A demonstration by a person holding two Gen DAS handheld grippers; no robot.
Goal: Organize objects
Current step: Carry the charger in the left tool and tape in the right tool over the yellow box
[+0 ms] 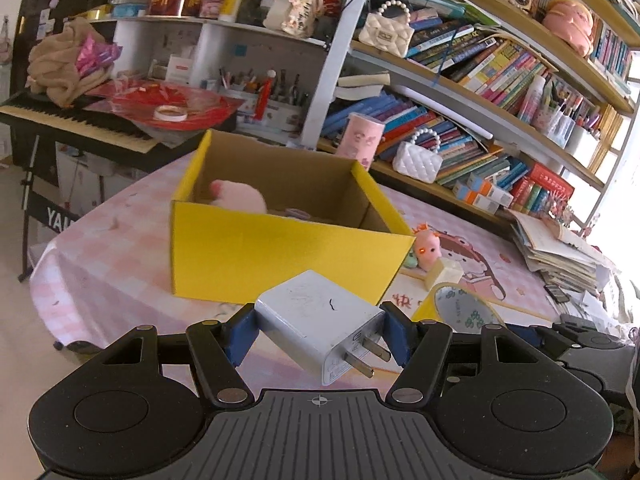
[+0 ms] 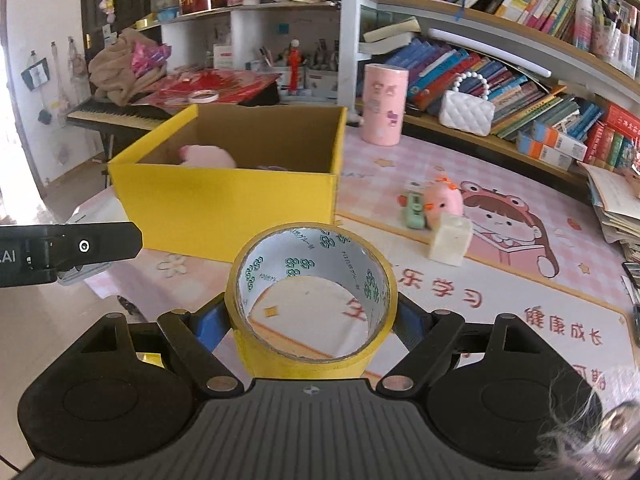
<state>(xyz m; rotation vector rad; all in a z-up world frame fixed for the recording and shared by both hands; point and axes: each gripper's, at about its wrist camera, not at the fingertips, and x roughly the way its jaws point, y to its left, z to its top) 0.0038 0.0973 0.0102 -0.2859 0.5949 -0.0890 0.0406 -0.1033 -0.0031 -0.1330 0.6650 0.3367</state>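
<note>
Charger [image 1: 320,320], tape roll [image 2: 312,300] apparently gripped.

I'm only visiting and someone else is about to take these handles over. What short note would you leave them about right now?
Left claw: shut on a white plug-in charger, carried above the table.
Right claw: shut on a roll of yellow tape, also carried.
Yellow box: open, just ahead on the pink table mat.
Done: a pink plush toy already lies in the box.
Left: drop in the charger and tape, then the small pink toy, green toy and cream block beside the box.
</note>
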